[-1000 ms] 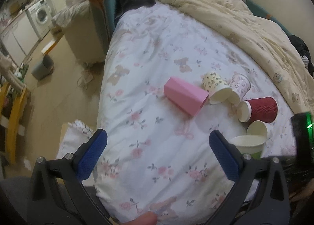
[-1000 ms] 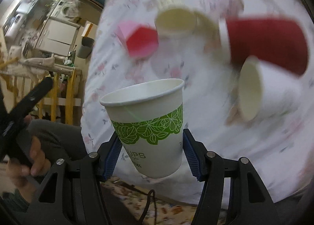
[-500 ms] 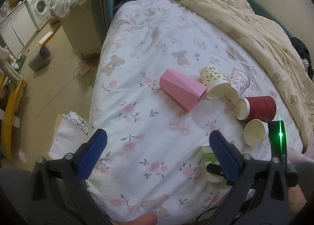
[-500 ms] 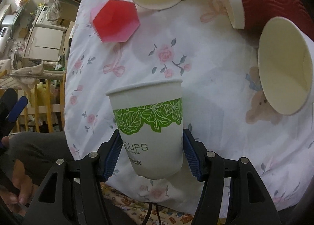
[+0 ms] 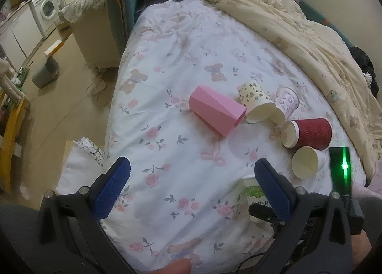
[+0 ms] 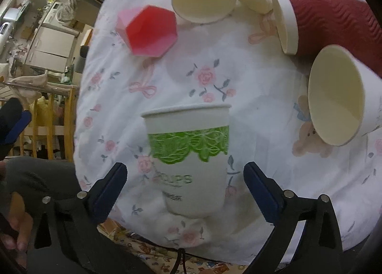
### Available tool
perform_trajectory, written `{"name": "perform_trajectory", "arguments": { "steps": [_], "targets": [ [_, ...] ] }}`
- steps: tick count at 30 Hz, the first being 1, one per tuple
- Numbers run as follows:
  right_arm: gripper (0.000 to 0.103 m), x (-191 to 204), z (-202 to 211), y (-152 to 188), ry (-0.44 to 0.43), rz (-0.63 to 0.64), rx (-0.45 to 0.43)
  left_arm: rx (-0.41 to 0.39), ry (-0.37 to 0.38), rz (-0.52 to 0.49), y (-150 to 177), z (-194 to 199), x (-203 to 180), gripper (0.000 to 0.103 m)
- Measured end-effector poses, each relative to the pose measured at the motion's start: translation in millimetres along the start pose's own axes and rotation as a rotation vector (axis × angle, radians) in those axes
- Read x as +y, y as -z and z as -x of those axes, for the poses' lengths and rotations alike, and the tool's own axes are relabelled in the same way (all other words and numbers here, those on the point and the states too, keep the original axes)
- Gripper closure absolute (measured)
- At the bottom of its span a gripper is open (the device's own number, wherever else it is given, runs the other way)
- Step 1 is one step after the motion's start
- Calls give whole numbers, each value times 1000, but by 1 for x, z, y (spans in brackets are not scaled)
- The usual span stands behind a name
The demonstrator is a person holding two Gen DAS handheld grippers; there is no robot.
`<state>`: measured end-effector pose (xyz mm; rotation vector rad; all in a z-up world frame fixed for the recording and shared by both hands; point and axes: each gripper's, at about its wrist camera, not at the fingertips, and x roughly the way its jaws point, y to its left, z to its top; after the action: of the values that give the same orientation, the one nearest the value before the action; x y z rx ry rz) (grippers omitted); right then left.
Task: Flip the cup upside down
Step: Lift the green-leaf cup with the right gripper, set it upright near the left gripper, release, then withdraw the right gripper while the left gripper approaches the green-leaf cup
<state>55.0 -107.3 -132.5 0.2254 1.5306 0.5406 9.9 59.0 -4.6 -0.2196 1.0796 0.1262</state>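
Note:
A white paper cup with a green leaf band [image 6: 188, 161] stands on the flowered bed sheet [image 6: 203, 59] near the bed's front edge, rim away from the camera. My right gripper [image 6: 185, 185] is open, its blue pads apart on either side of the cup and not touching it. The cup also shows in the left wrist view [image 5: 250, 192], partly behind my left finger. My left gripper [image 5: 191, 188] is open and empty above the sheet's front part.
Several cups lie on their sides further back: a pink faceted one [image 5: 216, 113], a yellow patterned one [image 5: 256, 102], a pink printed one [image 5: 287, 103], a red ribbed one [image 5: 309, 132] and a plain white one [image 5: 306, 161]. A cream quilt [image 5: 298, 30] covers the bed's right side.
The right gripper brought the green-band cup down to the sheet and opened; the cup now stands free between the pads. The left gripper stayed open.

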Motion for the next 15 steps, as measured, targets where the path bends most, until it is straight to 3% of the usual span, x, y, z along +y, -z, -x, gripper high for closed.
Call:
{"name": "perform_trajectory", "arguments": {
  "steps": [6, 13, 15],
  "targets": [
    [0, 13, 37, 1, 3, 66, -94, -7, -1, 1, -1, 1, 0, 0],
    [0, 15, 85, 11, 91, 123, -250, -15, 10, 14, 1, 4, -1, 0],
    [0, 14, 97, 15, 81, 126, -280, -13, 7, 11, 2, 4, -1, 0]
  ]
}}
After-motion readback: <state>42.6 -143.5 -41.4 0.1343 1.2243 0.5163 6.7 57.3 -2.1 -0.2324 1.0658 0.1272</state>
